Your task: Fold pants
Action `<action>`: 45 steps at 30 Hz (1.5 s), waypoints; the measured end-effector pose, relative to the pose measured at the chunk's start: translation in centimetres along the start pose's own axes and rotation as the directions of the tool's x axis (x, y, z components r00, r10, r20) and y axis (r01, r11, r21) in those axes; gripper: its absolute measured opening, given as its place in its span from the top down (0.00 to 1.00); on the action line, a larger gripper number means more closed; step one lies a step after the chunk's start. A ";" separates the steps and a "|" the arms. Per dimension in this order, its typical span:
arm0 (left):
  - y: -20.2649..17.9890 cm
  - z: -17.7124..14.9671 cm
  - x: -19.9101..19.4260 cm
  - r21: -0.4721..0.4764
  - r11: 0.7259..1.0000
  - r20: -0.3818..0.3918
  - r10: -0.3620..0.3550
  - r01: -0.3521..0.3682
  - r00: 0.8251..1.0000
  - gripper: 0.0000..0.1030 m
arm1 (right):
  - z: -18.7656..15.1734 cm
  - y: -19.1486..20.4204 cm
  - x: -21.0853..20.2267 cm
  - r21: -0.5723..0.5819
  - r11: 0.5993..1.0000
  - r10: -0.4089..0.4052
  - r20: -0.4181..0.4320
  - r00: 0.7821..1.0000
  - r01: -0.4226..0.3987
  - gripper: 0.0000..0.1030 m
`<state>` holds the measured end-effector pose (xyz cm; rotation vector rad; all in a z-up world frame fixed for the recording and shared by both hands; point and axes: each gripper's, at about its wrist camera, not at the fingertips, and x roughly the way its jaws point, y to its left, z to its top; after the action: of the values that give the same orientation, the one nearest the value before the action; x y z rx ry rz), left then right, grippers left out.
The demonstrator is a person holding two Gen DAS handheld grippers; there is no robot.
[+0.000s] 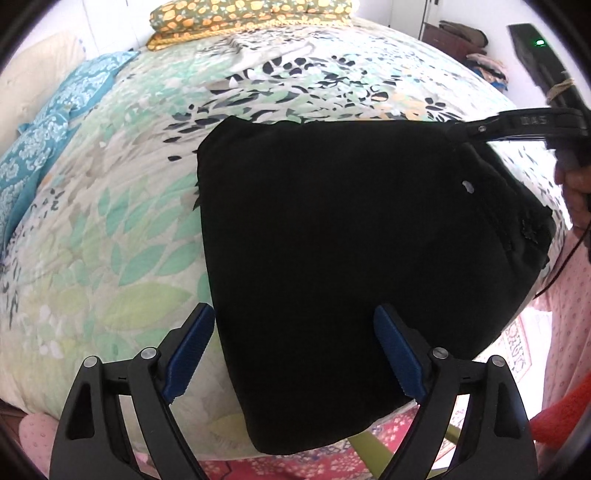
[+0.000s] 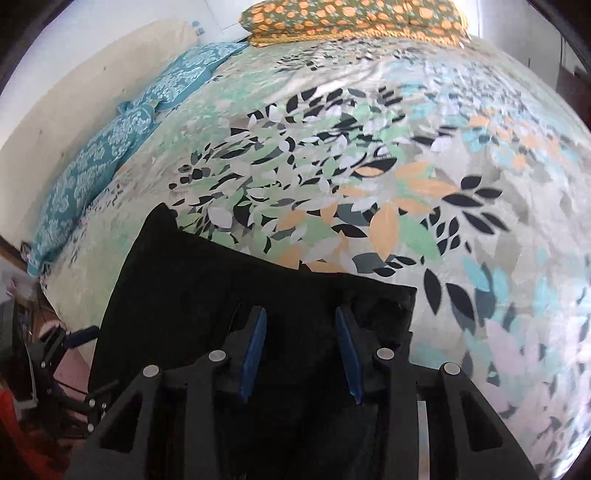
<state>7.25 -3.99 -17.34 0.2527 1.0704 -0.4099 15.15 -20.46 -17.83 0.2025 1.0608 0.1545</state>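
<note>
The black pants (image 1: 351, 258) lie folded into a thick rectangle on the leaf-print bedspread (image 1: 129, 221), their near edge hanging over the bed's front edge. My left gripper (image 1: 295, 325) is open, its blue pads (image 1: 192, 347) spread over the pants' near left part, holding nothing. My right gripper (image 2: 301, 325) is open just above the pants (image 2: 221, 295) near their far right corner. It also shows in the left wrist view (image 1: 458, 134) at the pants' far right corner.
A teal patterned pillow (image 2: 110, 147) lies along the bed's left side and an orange-print pillow (image 2: 351, 16) at the head. A red patterned rug (image 1: 295, 465) lies on the floor below the bed's edge. A dark cabinet (image 1: 454, 40) stands at the far right.
</note>
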 end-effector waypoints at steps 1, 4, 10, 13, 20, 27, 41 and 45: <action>0.1 0.1 0.1 -0.003 1.000 -0.002 0.000 0.000 1.000 0.13 | -0.2 0.3 -0.6 -0.007 1.000 -0.004 0.003 1.000 0.004 0.61; 0.0 0.2 0.0 -0.006 1.000 -0.004 0.003 -0.003 1.000 0.13 | -1.9 2.0 -3.1 -0.063 0.998 0.004 0.003 1.000 -0.003 0.61; 0.0 0.4 0.4 -0.009 1.000 -0.011 0.000 0.000 1.000 0.13 | -7.7 6.4 -5.6 -0.331 0.944 -0.029 -0.071 0.997 0.004 0.62; -0.1 0.5 0.5 -0.011 1.000 -0.013 0.000 0.000 1.000 0.12 | -10.7 7.0 -4.0 -0.406 0.914 -0.091 -0.148 0.985 0.024 0.61; 0.2 0.3 0.7 -0.022 1.000 -0.023 -0.005 0.005 1.000 0.09 | -12.2 7.1 -3.4 -0.422 0.905 -0.115 -0.137 0.984 0.047 0.56; 1.4 0.0 1.2 -0.100 0.993 -0.048 -0.069 0.064 0.996 0.06 | -12.8 7.1 -3.8 -0.442 0.896 -0.129 -0.185 0.974 0.035 0.53; 6.1 0.3 -1.7 -0.282 0.939 0.068 -0.185 0.197 0.980 0.06 | -10.4 -1.9 -8.1 -0.010 0.991 0.132 -0.073 0.989 -0.133 0.23; 10.2 0.5 -1.0 -0.404 0.883 0.080 -0.229 0.241 0.970 0.06 | -9.5 -6.9 -6.2 0.259 0.916 0.315 0.004 0.949 -0.305 0.23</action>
<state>11.75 5.15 -16.16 -0.2626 1.1352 -0.3925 4.01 -27.69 -18.71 0.6068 1.0802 0.3083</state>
